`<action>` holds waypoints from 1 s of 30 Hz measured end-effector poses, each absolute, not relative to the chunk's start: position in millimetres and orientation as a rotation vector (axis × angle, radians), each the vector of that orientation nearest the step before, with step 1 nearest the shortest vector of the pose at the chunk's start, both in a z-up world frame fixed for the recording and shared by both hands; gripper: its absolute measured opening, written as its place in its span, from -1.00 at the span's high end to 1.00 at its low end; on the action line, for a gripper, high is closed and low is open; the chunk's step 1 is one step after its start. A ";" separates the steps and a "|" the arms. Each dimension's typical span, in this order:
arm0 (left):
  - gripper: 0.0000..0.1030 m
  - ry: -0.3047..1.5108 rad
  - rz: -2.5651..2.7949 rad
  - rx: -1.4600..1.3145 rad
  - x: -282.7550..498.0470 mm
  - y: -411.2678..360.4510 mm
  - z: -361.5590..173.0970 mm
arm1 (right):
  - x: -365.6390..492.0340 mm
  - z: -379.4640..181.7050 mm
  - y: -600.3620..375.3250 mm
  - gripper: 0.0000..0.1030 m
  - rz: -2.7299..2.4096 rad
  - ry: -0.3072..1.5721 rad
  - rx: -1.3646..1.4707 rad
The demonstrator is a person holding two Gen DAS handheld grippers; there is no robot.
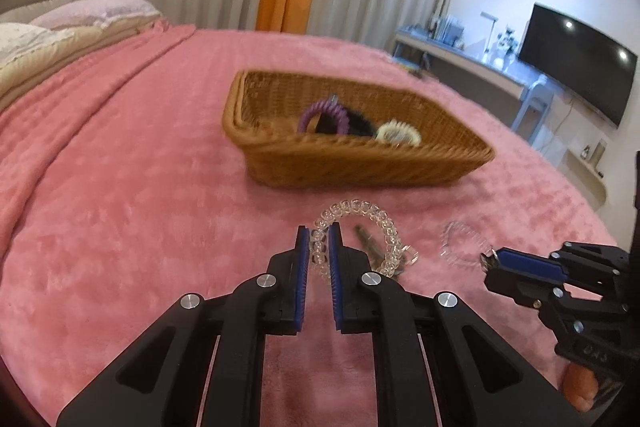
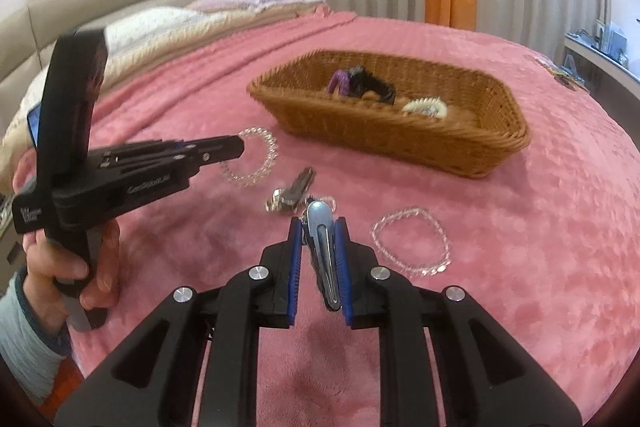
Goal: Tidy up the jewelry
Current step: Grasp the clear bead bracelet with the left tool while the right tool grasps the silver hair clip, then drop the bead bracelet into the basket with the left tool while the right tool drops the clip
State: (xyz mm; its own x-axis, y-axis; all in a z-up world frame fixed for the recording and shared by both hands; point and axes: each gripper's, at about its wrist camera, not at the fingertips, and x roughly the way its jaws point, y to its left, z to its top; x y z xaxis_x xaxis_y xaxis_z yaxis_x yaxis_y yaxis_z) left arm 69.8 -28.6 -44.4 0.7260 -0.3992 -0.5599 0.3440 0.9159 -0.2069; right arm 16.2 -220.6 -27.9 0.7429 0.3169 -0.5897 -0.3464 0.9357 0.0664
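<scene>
With three hair ties already in the basket (image 2: 400, 135), our left gripper (image 1: 319, 247) clasped a clear spiral tie (image 1: 356, 211) and our right gripper (image 2: 320, 247) a silver clip (image 2: 322, 247) above mid-bed, while a bead bracelet (image 2: 412, 243) and another clip (image 2: 292, 189) remained on the blanket (image 2: 520, 267).

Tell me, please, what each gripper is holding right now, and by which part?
The left gripper clamps the clear spiral bracelet on one side of its loop. The right gripper grips the silver hair clip across its flat sides, along its middle.
</scene>
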 end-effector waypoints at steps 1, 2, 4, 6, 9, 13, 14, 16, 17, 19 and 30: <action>0.84 0.623 -0.417 -0.095 68.0 -28.7 -41.2 | 14.9 -25.2 -222.5 0.73 0.360 0.623 -0.041; 0.84 0.604 -0.421 -0.099 65.7 -29.2 -36.0 | 13.7 -21.0 -223.9 0.73 0.353 0.607 -0.034; 0.84 0.576 -0.427 -0.102 62.8 -30.6 -26.1 | 11.9 -9.2 -226.8 0.73 0.331 0.573 -0.030; 0.84 0.553 -0.430 -0.101 60.4 -31.9 -15.6 | 13.9 4.3 -228.9 0.73 0.292 0.550 -0.037; 0.84 0.517 -0.438 -0.092 56.8 -33.2 1.0 | 25.8 26.8 -236.1 0.73 0.260 0.533 -0.025; 0.84 0.496 -0.431 -0.080 68.7 -36.5 20.4 | 57.9 56.9 -240.9 0.73 0.230 0.514 -0.019; 0.84 0.489 -0.424 -0.076 75.1 -38.0 26.3 | 67.2 62.0 -240.6 0.73 0.220 0.511 -0.022; 0.84 0.482 -0.418 -0.086 91.0 -39.8 35.4 | 88.0 67.9 -240.5 0.73 0.193 0.506 -0.031; 0.84 0.483 -0.416 -0.098 100.1 -40.3 38.2 | 97.5 68.4 -239.1 0.73 0.173 0.514 -0.036; 0.84 0.487 -0.404 -0.122 118.3 -41.3 39.9 | 122.4 67.2 -239.1 0.73 0.158 0.547 -0.025; 0.84 0.539 -0.332 -0.125 194.9 -52.5 7.8 | 226.6 26.6 -247.8 0.73 0.144 0.730 0.089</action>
State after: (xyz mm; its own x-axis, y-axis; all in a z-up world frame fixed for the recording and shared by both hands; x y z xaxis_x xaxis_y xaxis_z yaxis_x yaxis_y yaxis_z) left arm 194.9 -52.5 7.8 0.8065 -0.3422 -0.4822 0.2772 0.9391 -0.2029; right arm 226.6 -247.8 26.6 0.7358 0.1621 -0.6575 -0.0998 0.9863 0.1315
